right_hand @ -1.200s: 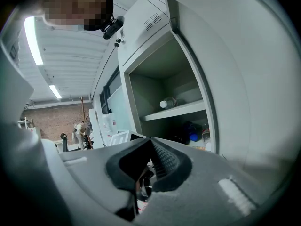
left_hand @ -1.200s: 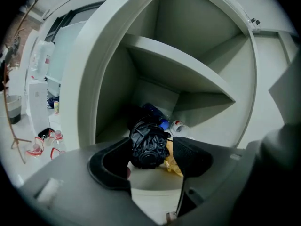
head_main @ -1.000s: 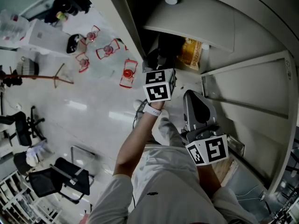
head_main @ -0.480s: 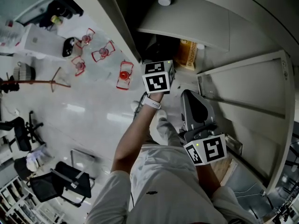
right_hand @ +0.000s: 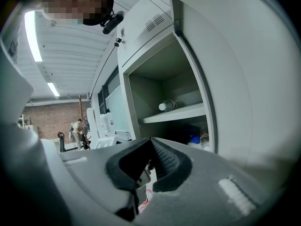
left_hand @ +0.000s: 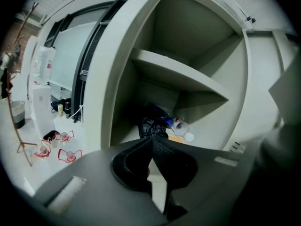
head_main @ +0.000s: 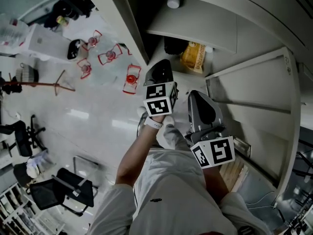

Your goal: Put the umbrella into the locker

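Observation:
The black folded umbrella (left_hand: 153, 125) lies in the lower compartment of the open locker (left_hand: 181, 76), and shows in the head view as a dark bundle (head_main: 174, 45). My left gripper (left_hand: 151, 139) hangs just in front of that compartment, apart from the umbrella. Its jaws have just been closing and now meet with nothing between them. In the head view the left gripper (head_main: 164, 62) points at the locker opening. Lower right, my right gripper (head_main: 195, 94) is held still in front of the locker, jaws together and empty; its own view shows the right gripper (right_hand: 150, 140) facing the shelves.
A yellow bag (head_main: 192, 57) and a plastic bottle (left_hand: 179, 125) share the lower compartment. A bottle (right_hand: 167, 106) lies on the shelf above. The locker door (head_main: 254, 94) stands open at the right. Red and white stands (head_main: 132, 77), a coat stand (head_main: 41, 84) and chairs (head_main: 63, 190) are on the floor to the left.
The left gripper has drawn back out of the lower compartment toward the person, leaving the umbrella inside. The right gripper has kept its place.

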The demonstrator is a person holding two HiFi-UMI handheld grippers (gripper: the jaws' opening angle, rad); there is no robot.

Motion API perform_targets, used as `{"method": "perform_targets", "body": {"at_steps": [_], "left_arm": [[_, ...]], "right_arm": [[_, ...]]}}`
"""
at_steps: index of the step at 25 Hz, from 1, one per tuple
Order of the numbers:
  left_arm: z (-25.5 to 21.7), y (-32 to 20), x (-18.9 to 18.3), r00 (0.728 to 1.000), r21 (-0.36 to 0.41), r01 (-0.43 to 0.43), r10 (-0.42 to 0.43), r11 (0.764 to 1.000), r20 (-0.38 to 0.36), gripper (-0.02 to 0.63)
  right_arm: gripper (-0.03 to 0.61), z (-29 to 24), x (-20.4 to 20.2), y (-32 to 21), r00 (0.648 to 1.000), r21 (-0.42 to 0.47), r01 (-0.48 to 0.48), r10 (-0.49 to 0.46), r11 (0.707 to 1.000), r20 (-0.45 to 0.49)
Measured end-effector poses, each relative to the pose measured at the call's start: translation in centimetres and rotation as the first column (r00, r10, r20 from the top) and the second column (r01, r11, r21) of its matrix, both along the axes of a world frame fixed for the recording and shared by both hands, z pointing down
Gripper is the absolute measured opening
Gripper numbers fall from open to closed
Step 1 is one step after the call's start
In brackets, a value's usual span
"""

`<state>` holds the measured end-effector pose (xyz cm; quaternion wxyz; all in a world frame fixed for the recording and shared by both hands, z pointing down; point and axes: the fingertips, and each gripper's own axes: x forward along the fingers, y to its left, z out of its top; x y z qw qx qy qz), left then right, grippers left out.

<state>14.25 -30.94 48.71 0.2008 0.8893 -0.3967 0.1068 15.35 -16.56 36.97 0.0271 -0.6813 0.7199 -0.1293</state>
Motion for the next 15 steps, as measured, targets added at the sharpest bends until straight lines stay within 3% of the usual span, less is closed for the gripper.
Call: {"method": "perform_targets", "body": {"at_steps": [6, 12, 15], "left_arm": [[-0.2, 3.5, -1.8, 0.999, 0.000, -0.031, 0.031, 1.000, 0.018, 0.011], [-2.8, 8.1, -4.5, 0.997, 0.015, -0.073, 0.073, 0.997, -0.028, 0.014], [-3.6, 10.2, -6.3, 0.994, -0.029, -0.064, 0.061, 0.998, -0.091, 0.015]], "right_arm": [[0.002, -0.1, 0.3, 0.4, 1.000, 0.005, 0.007, -0.007, 1.000, -0.004], [0.002, -0.4, -0.1, 1.1, 0.998, -0.004, 0.033, -0.033, 0.999, -0.053], [0.002, -0.4, -0.1, 1.5, 0.997, -0.005, 0.042, -0.043, 0.999, -0.058]]}}
